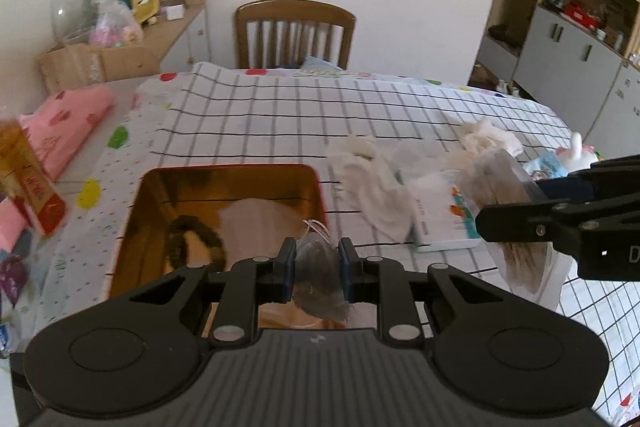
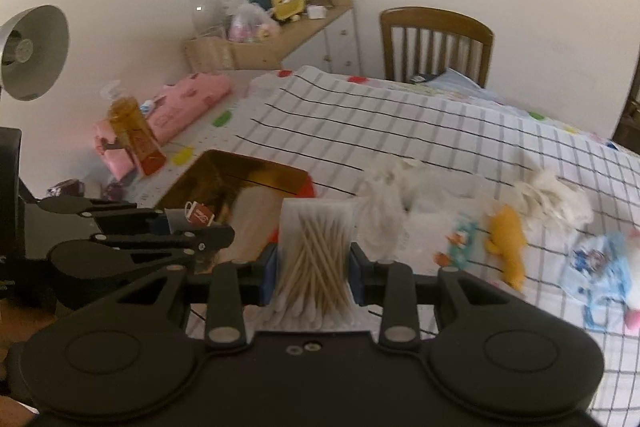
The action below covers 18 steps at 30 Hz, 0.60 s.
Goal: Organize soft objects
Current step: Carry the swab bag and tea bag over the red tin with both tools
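Observation:
My left gripper (image 1: 318,251) is shut on a pyramid tea bag (image 1: 320,275) and hangs over the near edge of an open tin (image 1: 160,187), gold inside with a red rim. A dark hair tie (image 1: 196,243) and a white pad (image 1: 256,219) lie in the tin. My right gripper (image 2: 314,255) is shut on a clear pack of cotton swabs (image 2: 316,227), held above the checked tablecloth (image 2: 400,131). In the right wrist view the left gripper (image 2: 196,223) shows at left, the tea bag's red tag (image 2: 199,215) hanging by it. The right gripper (image 1: 516,203) shows at the right in the left wrist view.
White cloths (image 1: 372,183), a tissue pack (image 1: 444,227) and a crumpled rag (image 1: 488,139) lie right of the tin. A yellow plush toy (image 2: 506,243) and a blue mask (image 2: 596,267) lie further right. An amber bottle (image 2: 132,135) and pink folded cloth (image 2: 188,103) sit left. A wooden chair (image 1: 294,31) stands behind.

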Motion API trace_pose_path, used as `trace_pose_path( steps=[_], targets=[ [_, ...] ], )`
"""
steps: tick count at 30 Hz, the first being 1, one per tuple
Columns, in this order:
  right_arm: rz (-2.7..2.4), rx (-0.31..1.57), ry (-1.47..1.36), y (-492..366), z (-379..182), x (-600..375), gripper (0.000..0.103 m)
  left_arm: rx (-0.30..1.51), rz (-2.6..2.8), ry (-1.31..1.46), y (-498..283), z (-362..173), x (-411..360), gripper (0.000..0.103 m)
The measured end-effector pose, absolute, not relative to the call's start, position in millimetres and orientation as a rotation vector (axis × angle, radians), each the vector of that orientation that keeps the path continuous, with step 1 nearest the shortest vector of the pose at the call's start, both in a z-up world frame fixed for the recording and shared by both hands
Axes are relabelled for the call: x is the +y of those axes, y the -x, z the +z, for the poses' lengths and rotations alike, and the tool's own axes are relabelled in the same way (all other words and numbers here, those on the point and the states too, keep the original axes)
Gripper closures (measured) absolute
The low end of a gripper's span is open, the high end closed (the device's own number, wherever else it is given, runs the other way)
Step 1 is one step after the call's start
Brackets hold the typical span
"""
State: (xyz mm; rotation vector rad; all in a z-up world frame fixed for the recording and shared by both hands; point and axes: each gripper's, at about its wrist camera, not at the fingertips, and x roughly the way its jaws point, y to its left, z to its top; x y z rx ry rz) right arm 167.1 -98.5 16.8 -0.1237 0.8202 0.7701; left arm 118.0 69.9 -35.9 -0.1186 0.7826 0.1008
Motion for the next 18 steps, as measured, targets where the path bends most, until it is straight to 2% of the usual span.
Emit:
trace_pose_path(
  steps=[18],
  targets=[
    [0.873,0.810,0.192,-185.6,18.5,-10.1,0.068,0.845,0.204,0.113,-116.9,-46.6,135.6,0.081]
  ],
)
